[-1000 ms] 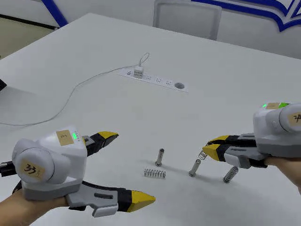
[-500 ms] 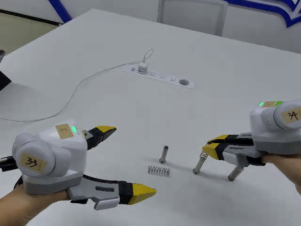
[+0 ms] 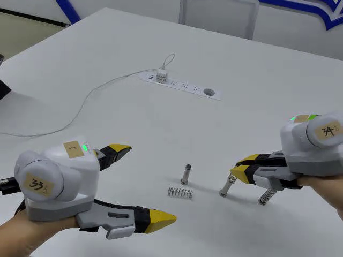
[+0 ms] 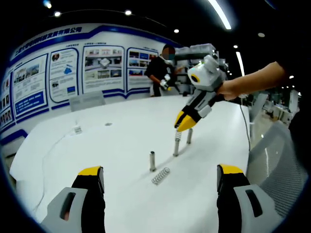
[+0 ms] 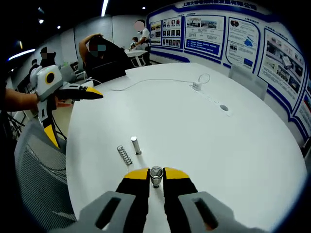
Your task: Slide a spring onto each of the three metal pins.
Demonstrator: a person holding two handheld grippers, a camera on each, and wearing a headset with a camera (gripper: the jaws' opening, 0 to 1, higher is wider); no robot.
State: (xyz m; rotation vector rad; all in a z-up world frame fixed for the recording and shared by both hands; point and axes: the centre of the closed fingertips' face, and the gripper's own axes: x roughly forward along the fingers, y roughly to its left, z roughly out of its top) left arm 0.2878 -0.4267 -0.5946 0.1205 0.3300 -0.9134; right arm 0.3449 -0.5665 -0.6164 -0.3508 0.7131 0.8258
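Three metal pins stand on the white table. The left pin is bare, and a loose spring lies just in front of it. My right gripper is shut on a spring at the top of the middle pin. The right pin wears a spring. My left gripper stands open and empty, left of the pins.
A white power strip with a plug and a cable lies at the far middle of the table. A chair stands behind the far edge. People stand in the background.
My right gripper has come down slightly, bringing its spring from just above the middle pin onto the pin's top. The left gripper has stayed where it was.
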